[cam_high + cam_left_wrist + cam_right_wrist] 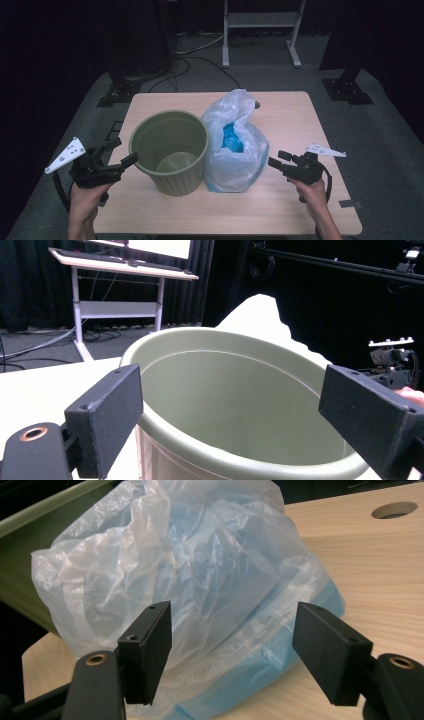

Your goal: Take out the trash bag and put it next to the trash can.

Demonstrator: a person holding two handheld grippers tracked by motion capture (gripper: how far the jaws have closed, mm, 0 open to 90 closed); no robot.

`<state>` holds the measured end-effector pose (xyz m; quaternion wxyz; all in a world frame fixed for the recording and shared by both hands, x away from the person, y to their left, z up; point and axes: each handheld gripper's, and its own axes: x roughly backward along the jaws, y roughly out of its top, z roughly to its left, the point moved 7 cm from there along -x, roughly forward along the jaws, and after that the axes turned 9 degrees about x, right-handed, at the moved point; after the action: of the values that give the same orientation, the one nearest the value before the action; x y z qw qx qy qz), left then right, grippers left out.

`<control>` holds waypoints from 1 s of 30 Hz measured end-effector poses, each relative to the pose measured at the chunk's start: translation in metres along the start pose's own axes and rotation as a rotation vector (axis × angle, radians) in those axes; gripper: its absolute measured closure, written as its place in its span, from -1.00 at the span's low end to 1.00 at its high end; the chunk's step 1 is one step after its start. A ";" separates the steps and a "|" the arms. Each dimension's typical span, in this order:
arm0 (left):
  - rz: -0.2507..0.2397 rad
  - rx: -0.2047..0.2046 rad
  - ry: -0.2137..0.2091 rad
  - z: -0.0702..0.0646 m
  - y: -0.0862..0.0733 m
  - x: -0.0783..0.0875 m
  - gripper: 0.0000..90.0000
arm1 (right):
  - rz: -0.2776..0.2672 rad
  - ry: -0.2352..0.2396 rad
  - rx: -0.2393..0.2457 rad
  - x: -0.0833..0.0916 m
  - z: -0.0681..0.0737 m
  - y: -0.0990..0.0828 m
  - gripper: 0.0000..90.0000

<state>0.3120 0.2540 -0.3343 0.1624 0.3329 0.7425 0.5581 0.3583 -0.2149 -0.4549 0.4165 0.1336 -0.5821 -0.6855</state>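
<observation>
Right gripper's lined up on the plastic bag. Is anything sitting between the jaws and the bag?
Nothing visible. The right gripper is open and faces the plastic bag across bare table; its own view shows only the bag's film beyond the jaws. The green bin stands on the bag's far side, next to the left gripper.

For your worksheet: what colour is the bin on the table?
The bin is olive green, clearest in the high view.
</observation>
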 end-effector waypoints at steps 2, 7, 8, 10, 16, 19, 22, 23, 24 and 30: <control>0.001 -0.001 0.000 0.000 0.000 0.000 -0.79 | 0.003 -0.005 -0.001 0.001 -0.001 -0.003 -0.32; 0.000 0.000 -0.001 0.000 0.000 0.000 -0.79 | 0.014 -0.023 0.002 0.006 -0.004 -0.013 -0.34; 0.000 0.000 -0.001 0.000 0.000 -0.001 -0.79 | 0.014 -0.023 0.002 0.006 -0.004 -0.013 -0.34; 0.002 -0.002 0.000 0.000 -0.001 -0.001 -0.79 | 0.014 -0.028 -0.001 0.008 -0.005 -0.016 -0.35; 0.002 -0.001 -0.001 0.000 -0.001 -0.001 -0.79 | 0.007 -0.039 -0.007 0.015 -0.007 -0.022 -0.35; 0.000 0.001 0.000 0.000 0.000 -0.001 -0.79 | 0.009 -0.046 -0.004 0.018 -0.008 -0.025 -0.35; -0.001 0.002 0.001 0.000 0.000 0.000 -0.79 | 0.006 -0.058 -0.008 0.022 -0.009 -0.030 -0.35; -0.001 0.002 0.002 0.000 0.000 0.000 -0.79 | 0.006 -0.058 -0.008 0.022 -0.009 -0.030 -0.35; -0.001 0.002 0.001 0.000 0.000 0.000 -0.79 | 0.000 -0.063 -0.007 0.024 -0.009 -0.032 -0.35; 0.002 0.000 -0.001 -0.001 -0.001 -0.002 -0.79 | -0.047 -0.090 -0.025 0.033 -0.007 -0.045 -0.36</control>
<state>0.3124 0.2522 -0.3349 0.1623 0.3340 0.7420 0.5582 0.3238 -0.2450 -0.4879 0.3752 0.1112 -0.5881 -0.7078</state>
